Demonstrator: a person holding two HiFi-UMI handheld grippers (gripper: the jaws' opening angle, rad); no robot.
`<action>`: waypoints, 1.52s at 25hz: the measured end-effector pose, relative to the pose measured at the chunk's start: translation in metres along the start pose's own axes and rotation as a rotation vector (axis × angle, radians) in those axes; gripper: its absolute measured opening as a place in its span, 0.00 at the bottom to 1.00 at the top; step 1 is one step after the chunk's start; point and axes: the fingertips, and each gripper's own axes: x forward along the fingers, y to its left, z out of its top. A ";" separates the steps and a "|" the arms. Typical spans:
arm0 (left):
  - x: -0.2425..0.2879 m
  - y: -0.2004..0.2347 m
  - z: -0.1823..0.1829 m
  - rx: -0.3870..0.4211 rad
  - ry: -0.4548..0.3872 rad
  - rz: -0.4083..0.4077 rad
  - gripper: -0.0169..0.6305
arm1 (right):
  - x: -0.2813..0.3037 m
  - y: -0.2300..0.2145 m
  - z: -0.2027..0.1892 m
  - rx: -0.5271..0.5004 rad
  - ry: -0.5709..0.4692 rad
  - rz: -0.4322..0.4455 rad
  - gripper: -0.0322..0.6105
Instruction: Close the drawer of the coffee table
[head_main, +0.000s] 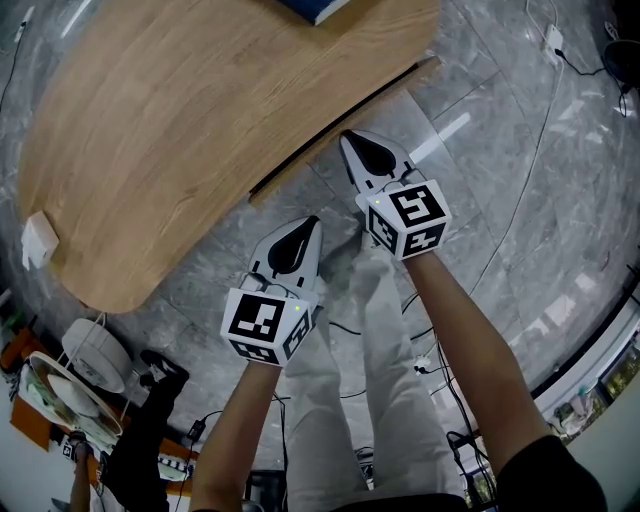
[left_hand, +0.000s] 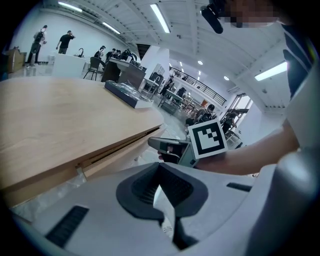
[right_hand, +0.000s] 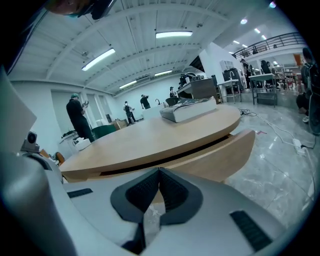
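Far left, a small white box (head_main: 38, 240) sits on the coffee table (head_main: 180, 120) at its rounded end. Below it on the grey marble floor (head_main: 560, 200) stands a floor fan (head_main: 60, 392). The table is a long oval w/ a pale wood top, and a flat blue-covered book-like thing (head_main: 315, 8) lies on the far side.

The drawer (head_main: 290, 165) runs along the table's near edge, facing the person. It's not fully in: the front pokes out a bit past the top, w/ a dark gap btw the two. The far end sticks out more than the near end.

The L gripper (head_main: 308, 228) is held over the floor, clear of the table, tip pointing toward the drawer front. Its jaws are pressed together at the tips, nothing btw the dark pads. The person's light trousers (head_main: 330, 400) show right under it.

The R gripper (head_main: 352, 143) is further fwd, tip right at the drawer front approx mid-length. Its jaws are also together and empty. From its own view the curved wooden front fills the space just past the tips. Can't tell if it's actually touching. The marker cube (head_main: 410, 218) sits at its back end, above the forearm.

Far right, a white plug block (head_main: 552, 40) lies on the floor w/ a thin cable trailing off it.
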 end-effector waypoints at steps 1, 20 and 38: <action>0.000 0.001 0.000 -0.001 0.000 0.001 0.03 | 0.003 0.000 0.002 -0.003 -0.004 0.002 0.08; 0.003 0.012 -0.003 -0.017 0.007 0.005 0.03 | 0.018 0.004 0.012 -0.074 -0.072 0.023 0.08; 0.005 0.016 -0.003 -0.022 0.011 0.020 0.03 | 0.018 0.005 0.000 -0.080 -0.026 0.037 0.08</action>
